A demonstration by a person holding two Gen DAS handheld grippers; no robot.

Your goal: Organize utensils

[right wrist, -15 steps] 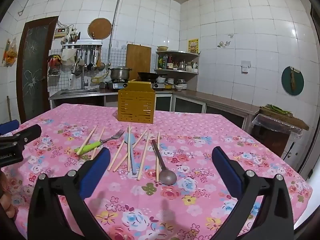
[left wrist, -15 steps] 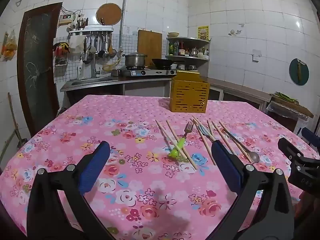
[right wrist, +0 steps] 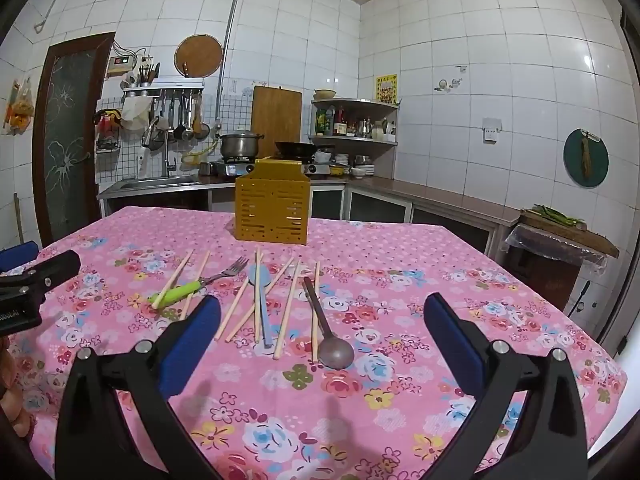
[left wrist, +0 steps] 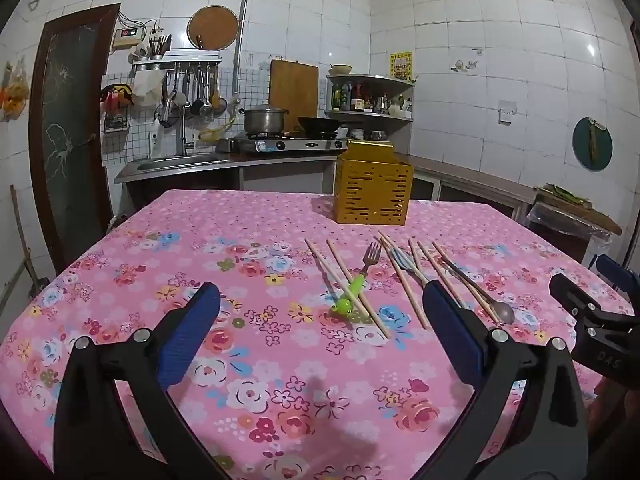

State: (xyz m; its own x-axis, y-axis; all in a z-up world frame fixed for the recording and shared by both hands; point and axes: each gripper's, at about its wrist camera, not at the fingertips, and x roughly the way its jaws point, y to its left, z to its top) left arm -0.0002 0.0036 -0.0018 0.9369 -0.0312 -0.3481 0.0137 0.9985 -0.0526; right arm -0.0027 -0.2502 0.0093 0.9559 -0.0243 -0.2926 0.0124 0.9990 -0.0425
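Nothing shifted since half a second ago; same layout. Left gripper (left wrist: 320, 320) spread wide, holding nothing. Right gripper (right wrist: 322, 320) likewise wide apart, empty. Fork (right wrist: 192, 286) with green handle, chopsticks (right wrist: 286, 308), blue spoon (right wrist: 262, 300) and metal spoon (right wrist: 326, 332) scattered on pink floral tablecloth (right wrist: 400, 280), near side of yellow utensil holder (right wrist: 272, 210).

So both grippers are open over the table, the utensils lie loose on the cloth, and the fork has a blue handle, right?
Not quite: the fork has a green handle, clear in the right wrist view. The rest holds: left gripper and right gripper are open, and the utensils lie loose on the floral tablecloth.
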